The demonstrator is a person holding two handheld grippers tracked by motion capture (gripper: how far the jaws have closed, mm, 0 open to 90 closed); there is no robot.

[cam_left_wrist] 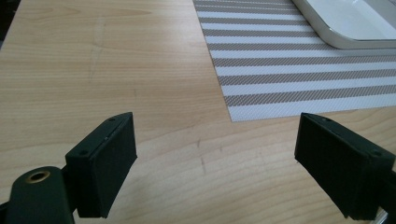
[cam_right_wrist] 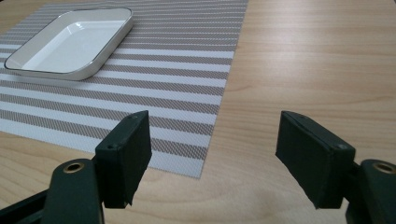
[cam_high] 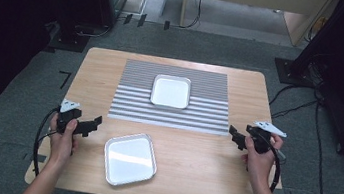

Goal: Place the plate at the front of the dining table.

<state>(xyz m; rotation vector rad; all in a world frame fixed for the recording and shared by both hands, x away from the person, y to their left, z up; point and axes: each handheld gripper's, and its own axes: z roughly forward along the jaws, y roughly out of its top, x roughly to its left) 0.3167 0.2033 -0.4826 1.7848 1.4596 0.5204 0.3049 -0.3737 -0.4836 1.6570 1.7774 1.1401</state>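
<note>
table: light wood top [cam_high: 200, 171], rounded corners, grey carpet around it.
placemat: striped grey-and-white mat [cam_high: 170, 113] on the far middle of the table, lying flat; its near edge sits between the two grippers.
far tray: white square tray [cam_high: 171, 91] with rounded corners on the mat, toward the mat's far half, empty. In the left gripper view its corner [cam_left_wrist: 348, 23] sits top right on the stripes; in the right gripper view it [cam_right_wrist: 70, 42] sits top left on the stripes.
near tray: second white tray [cam_high: 130, 158] on bare wood at the near side, off the mat, turned a bit off square, empty. Closer to the left hand than the right.
left gripper: [cam_high: 91, 124] held in the person's left hand [cam_high: 63, 135] over the near-left part of the table, jaws pointing right toward the middle. Jaws spread wide, nothing between them; in its own view [cam_left_wrist: 215, 163] there's bare wood and the mat corner [cam_left_wrist: 289, 70] in the gap.
right gripper: [cam_high: 233, 134] held in the right hand [cam_high: 258, 159] over the right edge of the table, jaws pointing left, just beside the mat's near-right corner. Jaws spread wide, nothing gripped; own view [cam_right_wrist: 212, 154] has wood and the mat corner [cam_right_wrist: 140, 84] in the gap.
contact: neither gripper touches a tray; both well apart from them.
cables: black cable [cam_high: 40, 135] loops from the left gripper; another [cam_high: 277, 174] trails from the right one.
</note>
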